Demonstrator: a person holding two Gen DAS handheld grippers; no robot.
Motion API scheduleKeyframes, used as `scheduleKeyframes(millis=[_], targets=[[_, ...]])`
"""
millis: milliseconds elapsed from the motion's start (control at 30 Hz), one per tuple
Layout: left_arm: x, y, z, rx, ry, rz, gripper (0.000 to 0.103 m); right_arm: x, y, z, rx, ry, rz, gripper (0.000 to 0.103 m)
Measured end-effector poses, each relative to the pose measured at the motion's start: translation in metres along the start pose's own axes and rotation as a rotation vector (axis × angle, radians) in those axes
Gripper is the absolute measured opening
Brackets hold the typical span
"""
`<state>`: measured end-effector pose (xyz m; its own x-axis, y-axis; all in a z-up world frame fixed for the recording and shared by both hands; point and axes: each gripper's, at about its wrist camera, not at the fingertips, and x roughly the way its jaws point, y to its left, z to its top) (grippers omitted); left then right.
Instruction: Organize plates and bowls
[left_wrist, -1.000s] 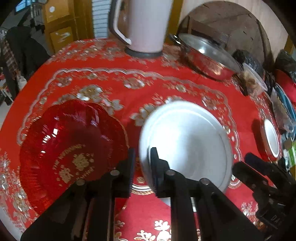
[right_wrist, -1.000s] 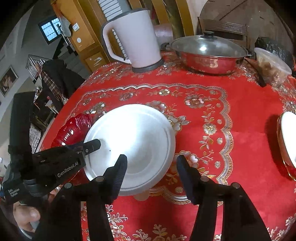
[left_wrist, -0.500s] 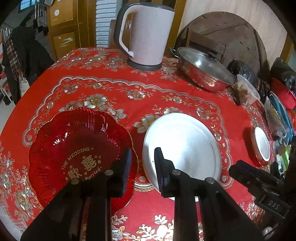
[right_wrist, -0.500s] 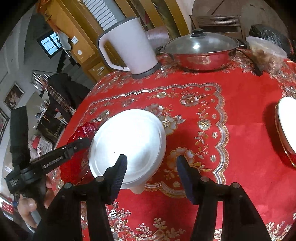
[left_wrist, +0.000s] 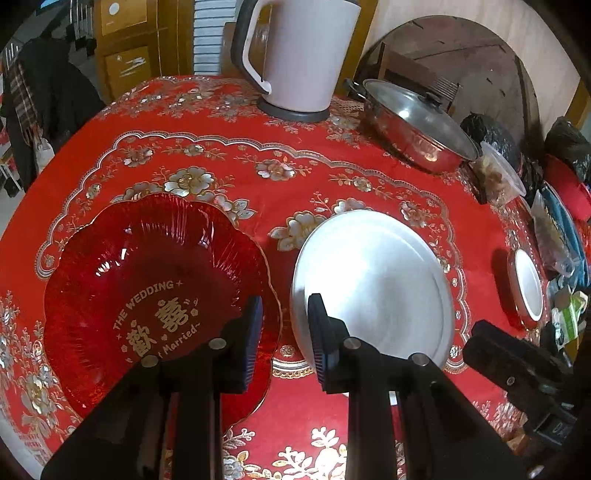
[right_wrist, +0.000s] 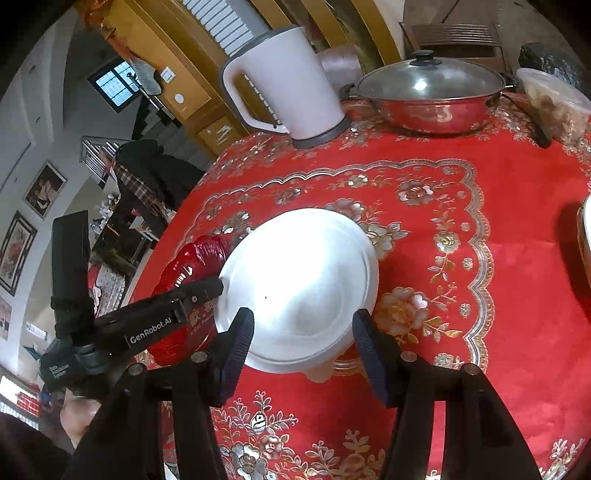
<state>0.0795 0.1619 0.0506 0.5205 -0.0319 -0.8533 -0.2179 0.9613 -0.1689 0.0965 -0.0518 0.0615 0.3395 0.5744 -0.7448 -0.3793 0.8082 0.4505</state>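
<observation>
Both tools hang above the near edge of the desk (left_wrist: 369, 177), and neither holds anything. Left tool (left_wrist: 284, 339) stands narrow, with its jaws over the gap between the red wedding plate (left_wrist: 147, 280) and the white plate (left_wrist: 373, 280); nothing is between them. Right tool (right_wrist: 301, 350) is about half open and empty, framing the near rim of the white plate (right_wrist: 299, 284), which sits tilted with its left edge near or over the red one; I cannot tell if they touch.

Stacking seems to be the step in hand. To do it well, I would take one rim squarely, lift clear of the scalloped edge, then set it down centred.

Farther right, a small red-rimmed bowl (left_wrist: 526, 288) is partly cut off. Kettle (left_wrist: 295, 55) and lidded pot (left_wrist: 417, 125) stand at the back; the clutter beyond is hard to make out.
</observation>
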Motion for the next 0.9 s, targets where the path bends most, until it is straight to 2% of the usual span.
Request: scheduleKeyframes(millis=[100,367,400,467,533,700,800,833,900], targets=[[-0.001,0.001,0.002,-0.013,0.005,-0.028,0.023,0.001,-0.002,-0.001,0.006,0.001,-0.002,0.057],[-0.007,-0.013,0.003,0.026,-0.004,-0.015,0.023,-0.015,-0.016,0.001,0.03,-0.012,-0.001,0.057],[-0.01,-0.017,0.002,0.033,-0.006,-0.02,0.024,-0.019,-0.019,0.001,0.031,-0.017,-0.002,0.057],[-0.016,-0.029,0.002,0.054,-0.012,-0.035,0.033,-0.029,-0.024,0.003,0.033,-0.033,-0.003,0.057],[-0.025,-0.051,0.001,0.094,-0.034,-0.06,0.04,-0.044,-0.037,0.006,0.037,-0.05,-0.023,0.057],[-0.028,-0.113,-0.002,0.187,-0.018,-0.143,0.04,-0.102,-0.094,0.016,0.114,-0.123,-0.133,0.061],[-0.021,-0.155,-0.005,0.249,-0.017,-0.167,0.04,-0.134,-0.125,0.017,0.141,-0.167,-0.259,0.062],[-0.017,-0.17,-0.006,0.266,-0.016,-0.183,0.04,-0.142,-0.135,0.018,0.156,-0.176,-0.277,0.062],[-0.007,-0.195,-0.007,0.302,0.007,-0.201,0.046,-0.156,-0.159,0.017,0.21,-0.196,-0.288,0.062]])
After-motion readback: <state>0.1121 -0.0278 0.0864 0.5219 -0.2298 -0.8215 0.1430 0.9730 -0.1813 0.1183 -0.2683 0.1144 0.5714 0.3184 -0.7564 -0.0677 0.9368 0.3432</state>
